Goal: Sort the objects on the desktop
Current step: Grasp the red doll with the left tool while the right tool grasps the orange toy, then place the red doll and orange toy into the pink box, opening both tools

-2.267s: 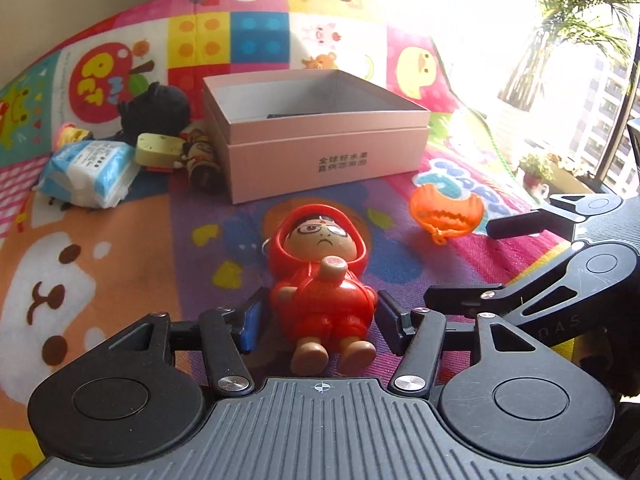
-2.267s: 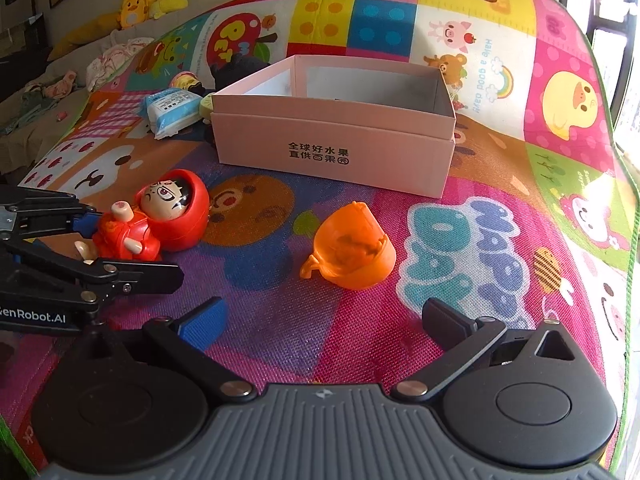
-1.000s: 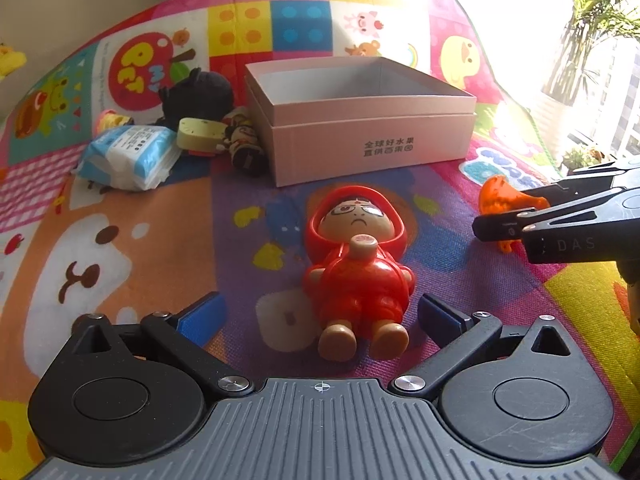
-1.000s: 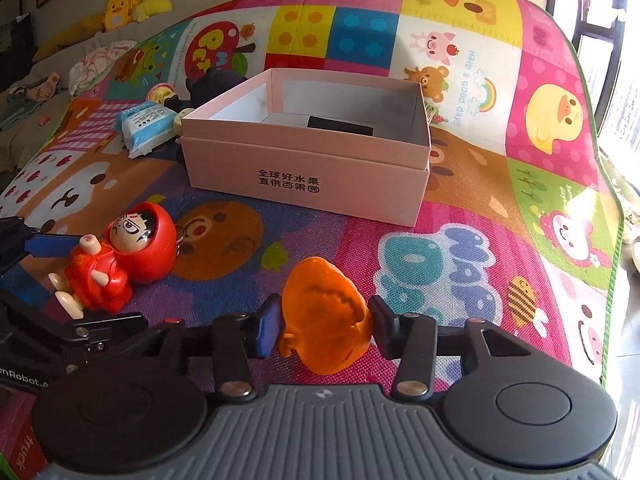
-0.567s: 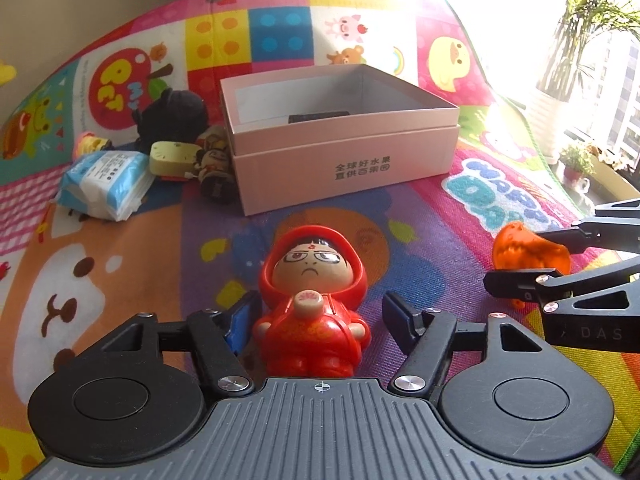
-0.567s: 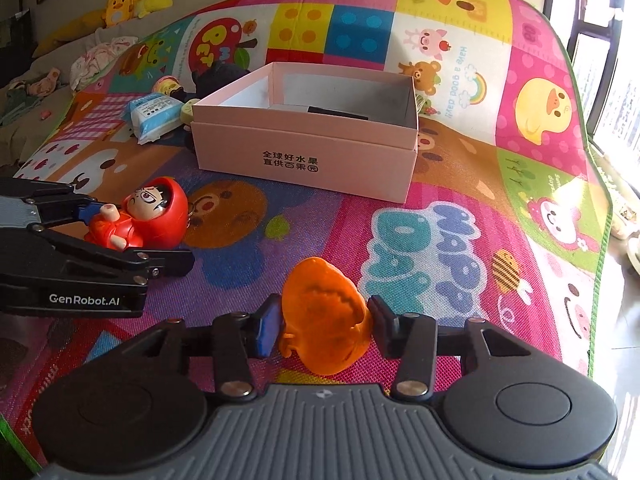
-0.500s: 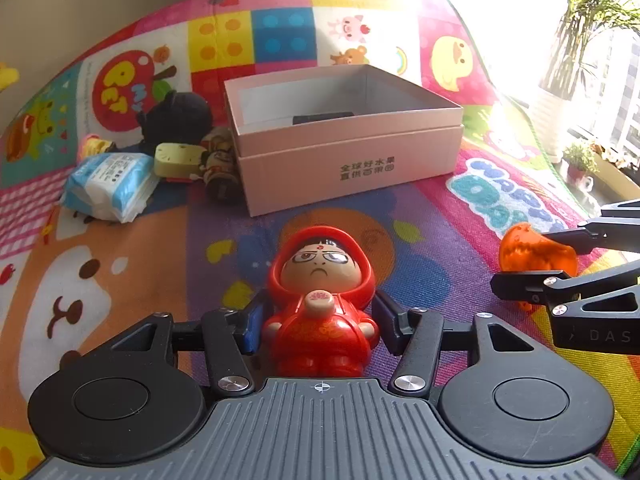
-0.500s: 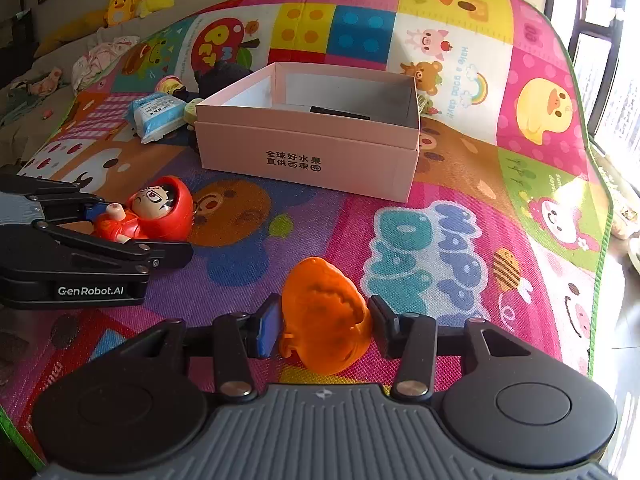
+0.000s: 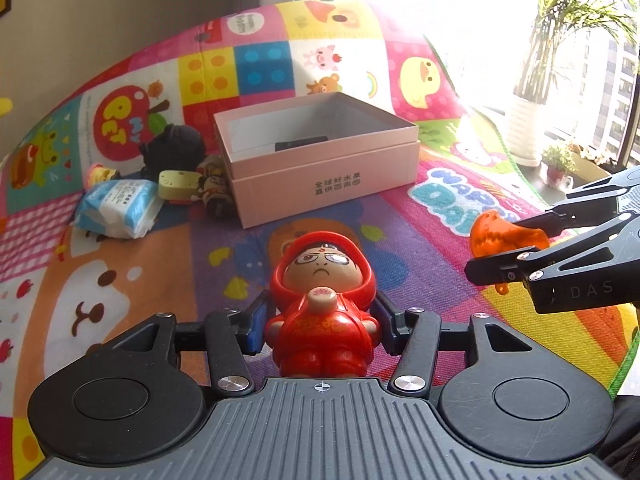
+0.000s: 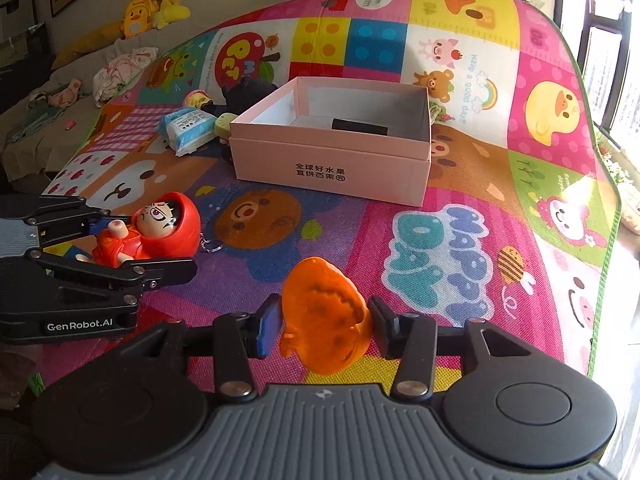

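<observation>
My left gripper (image 9: 322, 322) is shut on a red hooded doll (image 9: 322, 304) and holds it above the play mat; the doll also shows in the right wrist view (image 10: 150, 232). My right gripper (image 10: 322, 326) is shut on an orange plastic toy (image 10: 324, 316), which also shows in the left wrist view (image 9: 500, 236) at the right. An open pink box (image 9: 320, 168) stands ahead on the mat, also in the right wrist view (image 10: 332, 160), with a small black object (image 10: 360, 126) inside.
Left of the box lie a tissue pack (image 9: 116, 208), a black plush (image 9: 172, 152), a pale yellow toy (image 9: 178, 186) and small figures. A colourful play mat (image 10: 460, 240) covers the surface. A potted plant (image 9: 528, 120) stands by the window.
My left gripper closed on the red doll and lifted it. My right gripper, holding the orange toy, rose and moved slightly nearer the box.
</observation>
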